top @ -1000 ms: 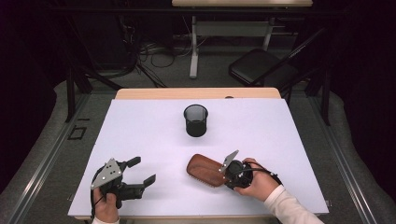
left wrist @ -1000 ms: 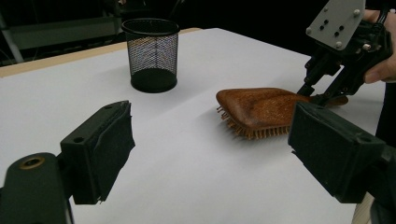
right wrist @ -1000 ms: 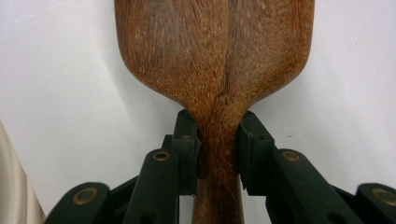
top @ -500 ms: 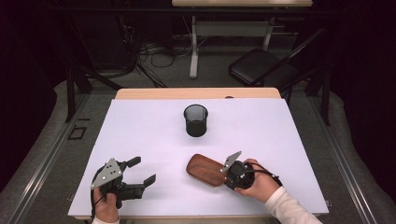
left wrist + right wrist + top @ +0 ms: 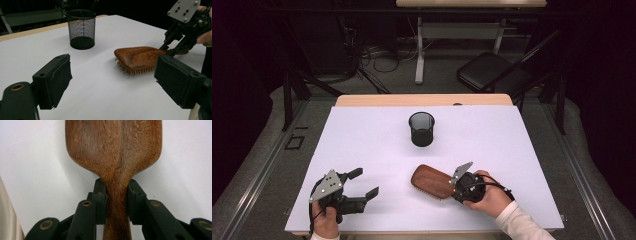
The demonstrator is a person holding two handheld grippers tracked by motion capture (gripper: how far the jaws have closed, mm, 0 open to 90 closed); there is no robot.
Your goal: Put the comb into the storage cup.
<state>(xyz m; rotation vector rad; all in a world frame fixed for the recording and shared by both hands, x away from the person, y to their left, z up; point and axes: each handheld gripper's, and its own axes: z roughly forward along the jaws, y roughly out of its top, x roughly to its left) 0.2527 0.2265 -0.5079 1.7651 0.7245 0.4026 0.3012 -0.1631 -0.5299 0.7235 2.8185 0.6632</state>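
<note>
White tabletop (image 5: 522, 150) bears a brown wooden hairbrush (image 5: 432, 181), handle clamped by right jaws.

From my right gripper view the hairbrush (image 5: 113, 152) is cut off at the top edge, and its handle end runs off the bottom between the jaws. Bristles face down, hidden there. In the high view my right gripper (image 5: 452, 186) covers the handle.

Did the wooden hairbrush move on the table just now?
No. The hairbrush lies where it did a second ago, the same gap below the black mesh cup, with the right hand-held gripper closed on its handle.
</note>
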